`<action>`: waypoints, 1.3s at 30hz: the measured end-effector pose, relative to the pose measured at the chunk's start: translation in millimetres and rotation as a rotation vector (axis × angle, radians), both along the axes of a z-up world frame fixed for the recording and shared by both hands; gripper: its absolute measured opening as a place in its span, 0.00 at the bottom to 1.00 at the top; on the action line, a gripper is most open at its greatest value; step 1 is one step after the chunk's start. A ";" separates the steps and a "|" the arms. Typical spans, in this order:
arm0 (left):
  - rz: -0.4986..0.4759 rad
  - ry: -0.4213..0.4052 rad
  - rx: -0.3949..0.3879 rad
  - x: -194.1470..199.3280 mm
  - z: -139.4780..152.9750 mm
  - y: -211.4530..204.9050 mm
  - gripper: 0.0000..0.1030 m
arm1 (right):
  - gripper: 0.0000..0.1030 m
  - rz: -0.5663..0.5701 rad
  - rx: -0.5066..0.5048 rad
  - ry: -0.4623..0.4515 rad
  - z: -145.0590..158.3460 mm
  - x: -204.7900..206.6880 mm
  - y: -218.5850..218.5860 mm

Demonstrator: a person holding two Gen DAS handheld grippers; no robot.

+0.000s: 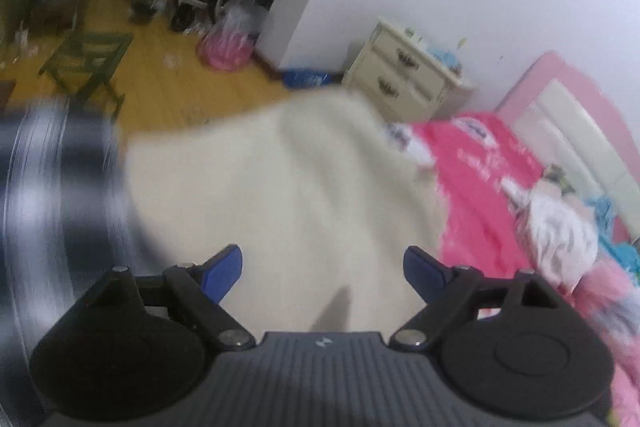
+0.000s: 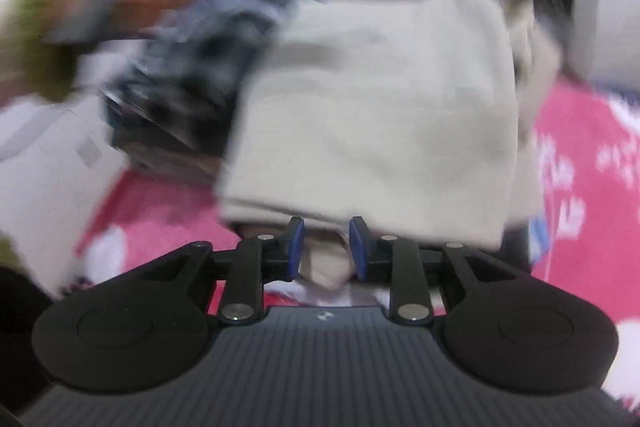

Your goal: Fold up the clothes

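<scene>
The left tool (image 1: 322, 273) is wide open over the white cloth (image 1: 280, 179). The right tool (image 2: 326, 249) is a little open around a fold of cloth (image 2: 372, 131) on the pink bed (image 2: 580, 155)

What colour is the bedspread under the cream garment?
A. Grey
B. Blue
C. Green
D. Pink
D: the bedspread around the cream garment is bright pink with white marks, and the left wrist view shows the same pink beside the cloth.
</scene>
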State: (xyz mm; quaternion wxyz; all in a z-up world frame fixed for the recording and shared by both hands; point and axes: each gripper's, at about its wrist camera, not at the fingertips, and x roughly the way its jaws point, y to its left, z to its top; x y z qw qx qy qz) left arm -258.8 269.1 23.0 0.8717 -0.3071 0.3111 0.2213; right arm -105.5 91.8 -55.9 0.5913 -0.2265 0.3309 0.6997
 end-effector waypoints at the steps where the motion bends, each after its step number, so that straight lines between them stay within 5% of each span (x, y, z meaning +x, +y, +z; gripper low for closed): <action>1: 0.002 0.004 0.027 -3.0 -1.1 -5.7 0.86 | 0.23 -0.022 -0.053 -0.019 -7.5 3.2 4.1; 4: -0.017 -0.029 0.100 -8.6 11.5 -21.6 0.85 | 0.23 -0.098 -0.086 -0.060 10.8 20.7 -16.6; 10: -0.066 -0.246 0.112 -11.9 75.2 -71.5 0.97 | 0.29 -0.328 0.027 -0.288 156.4 61.2 -100.7; 13: -0.061 -0.308 0.118 -11.8 102.5 -101.9 1.00 | 0.54 -0.406 0.070 -0.356 223.5 54.4 -125.1; 16: -0.017 -0.313 0.113 -9.6 124.8 -127.6 1.00 | 0.77 -0.490 0.111 -0.300 268.8 40.8 -132.7; 19: 0.028 -0.281 0.076 -2.3 132.4 -137.9 1.00 | 0.85 -0.518 0.099 -0.219 264.4 20.5 -126.4; 25: 0.115 -0.122 0.127 6.6 115.6 -154.4 1.00 | 0.90 -0.606 -0.006 -0.239 181.7 -13.7 -118.2; 31: 0.215 -0.040 0.095 7.9 87.4 -148.7 1.00 | 0.97 -0.607 -0.078 -0.372 166.6 -24.4 -114.8; 35: 0.303 0.025 0.100 5.0 65.5 -143.4 1.00 | 0.98 -0.623 -0.084 -0.345 154.9 -19.9 -119.0; 39: 0.288 0.066 0.089 5.2 49.9 -147.1 1.00 | 0.98 -0.616 -0.127 -0.285 134.5 -18.5 -119.9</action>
